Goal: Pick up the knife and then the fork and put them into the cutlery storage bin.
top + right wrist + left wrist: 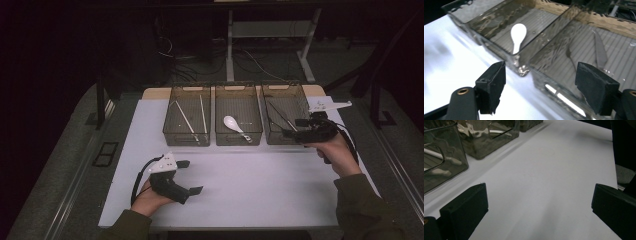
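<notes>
While your right gripper (pixel 296 127) hung at the near wall of the right bin (pixel 286 89), its jaws stood wide with nothing between them. From it, the bin's knife (pixel 600 51) and darker utensil (pixel 571 59) lay just ahead on the ribbed floor, long axes running from the near wall toward the table's far edge. One bin along toward the table's left edge lay the white spoon (pixel 235 126), bowl to the far side and handle toward the near wall. Your left gripper (pixel 191 176), also wide open and empty, rested near the table's near edge, well apart from the bins. By my judgement the right hand (pixel 337 155) was far nearer.
</notes>
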Motion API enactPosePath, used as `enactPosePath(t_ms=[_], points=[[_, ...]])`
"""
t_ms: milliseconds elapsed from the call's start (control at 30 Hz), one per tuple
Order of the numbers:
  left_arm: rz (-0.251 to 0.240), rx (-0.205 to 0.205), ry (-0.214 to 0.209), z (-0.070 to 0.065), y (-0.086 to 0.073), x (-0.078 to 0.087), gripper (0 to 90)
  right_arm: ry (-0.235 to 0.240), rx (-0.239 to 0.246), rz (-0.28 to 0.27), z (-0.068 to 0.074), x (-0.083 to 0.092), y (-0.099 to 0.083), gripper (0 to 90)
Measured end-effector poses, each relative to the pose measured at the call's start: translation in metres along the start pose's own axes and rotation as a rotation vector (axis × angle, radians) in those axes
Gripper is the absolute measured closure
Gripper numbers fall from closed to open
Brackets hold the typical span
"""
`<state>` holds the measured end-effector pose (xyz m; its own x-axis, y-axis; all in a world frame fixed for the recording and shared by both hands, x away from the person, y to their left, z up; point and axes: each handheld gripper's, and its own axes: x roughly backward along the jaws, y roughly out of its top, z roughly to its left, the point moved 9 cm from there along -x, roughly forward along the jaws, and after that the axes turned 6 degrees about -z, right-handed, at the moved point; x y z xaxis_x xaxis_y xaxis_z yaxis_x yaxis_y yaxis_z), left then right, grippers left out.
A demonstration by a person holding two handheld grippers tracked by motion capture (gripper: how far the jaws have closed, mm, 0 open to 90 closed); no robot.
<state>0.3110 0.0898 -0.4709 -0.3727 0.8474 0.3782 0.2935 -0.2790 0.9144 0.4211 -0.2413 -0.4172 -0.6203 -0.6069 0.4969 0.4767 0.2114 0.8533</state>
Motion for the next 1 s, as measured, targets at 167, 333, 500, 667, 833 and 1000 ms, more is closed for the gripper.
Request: enactPosePath(t_ms=[167, 333, 500, 667, 833, 1000], points=[[0.009, -0.004, 0.002, -0.001, -0.001, 0.000, 0.0, 0.022, 0.031, -0.034, 0.020, 0.008, -0.010, 21.0], [0.018, -0.009, 0.002, -0.001, -0.002, 0.001, 0.0, 0.033, 0.056, -0.043, 0.038, 0.014, -0.023, 19.3], [0.021, -0.011, 0.002, -0.002, -0.003, 0.002, 0.0, 0.051, 0.067, -0.049, 0.051, 0.016, -0.038, 17.8], [0.028, -0.019, 0.002, -0.002, -0.004, 0.003, 0.0, 0.054, 0.086, -0.062, 0.060, 0.017, -0.051, 16.2], [0.029, -0.016, -0.001, -0.003, -0.004, 0.003, 0.0, 0.080, 0.081, -0.079, 0.068, 0.019, -0.063, 16.1], [0.030, -0.020, 0.000, -0.004, -0.004, 0.003, 0.0, 0.092, 0.074, -0.066, 0.071, 0.020, -0.079, 13.8]])
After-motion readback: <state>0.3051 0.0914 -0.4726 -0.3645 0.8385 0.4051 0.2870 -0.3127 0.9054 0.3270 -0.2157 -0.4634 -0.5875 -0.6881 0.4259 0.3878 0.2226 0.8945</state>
